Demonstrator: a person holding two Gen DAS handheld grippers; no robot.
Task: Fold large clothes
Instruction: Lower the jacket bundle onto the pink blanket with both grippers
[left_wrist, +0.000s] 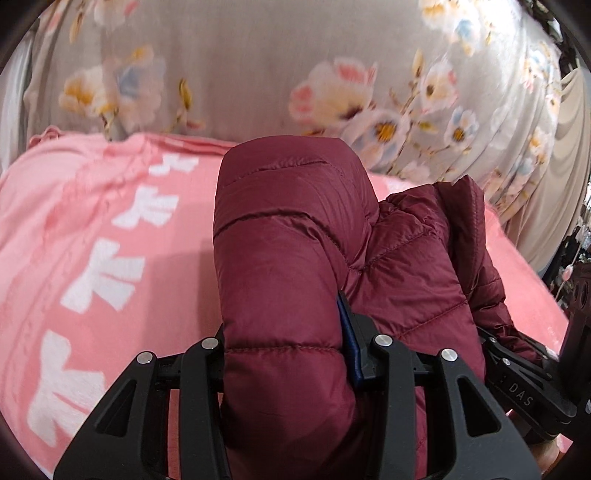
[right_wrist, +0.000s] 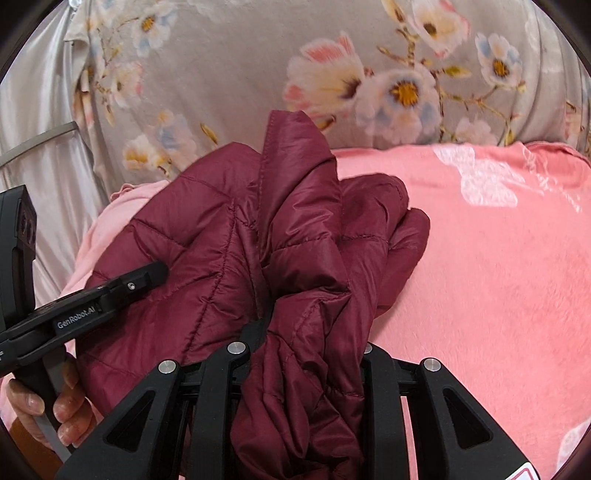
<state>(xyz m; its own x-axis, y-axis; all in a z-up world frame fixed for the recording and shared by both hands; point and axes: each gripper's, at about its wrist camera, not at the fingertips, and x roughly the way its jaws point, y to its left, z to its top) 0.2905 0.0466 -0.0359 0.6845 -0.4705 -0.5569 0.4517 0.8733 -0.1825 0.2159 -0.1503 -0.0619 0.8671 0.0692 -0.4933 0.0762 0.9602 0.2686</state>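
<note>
Quilted puffer jacket (left_wrist: 288, 258), maroon, glossy shell with stitched channels; bunched and partly lifted, the remainder heaped on the pink blanket, roughly central between the two grippers. One padded fold stands up through the left tool; a collar or hem edge (right_wrist: 291, 147) rises as a peak in the right wrist view.

Floral bedding (left_wrist: 258, 74), grey-beige with white, pink and blue blossoms; fills the background behind the blanket in both views.

Pink blanket (left_wrist: 110, 240), plush, printed with white bow-like shapes (left_wrist: 103, 280); spread under the jacket, extending to either side.

Pale satin fabric (right_wrist: 33, 129), at the far left of the right wrist view, beside the floral bedding.

Left gripper (left_wrist: 291, 354), black two-finger tongs; jaws part-way apart and clamped on a thick padded fold of the jacket, which fills the gap completely. Blue pad (left_wrist: 349, 347) visible on the inner face of one finger, pressed against the fabric.

Right gripper (right_wrist: 303, 354), same make; jaws narrower, pinching a gathered bunch of jacket fabric, which spills over both fingers.

Person's hand (right_wrist: 48, 410), lower left of the right wrist view, wrapped around the left tool's handle; fingernails visible.
</note>
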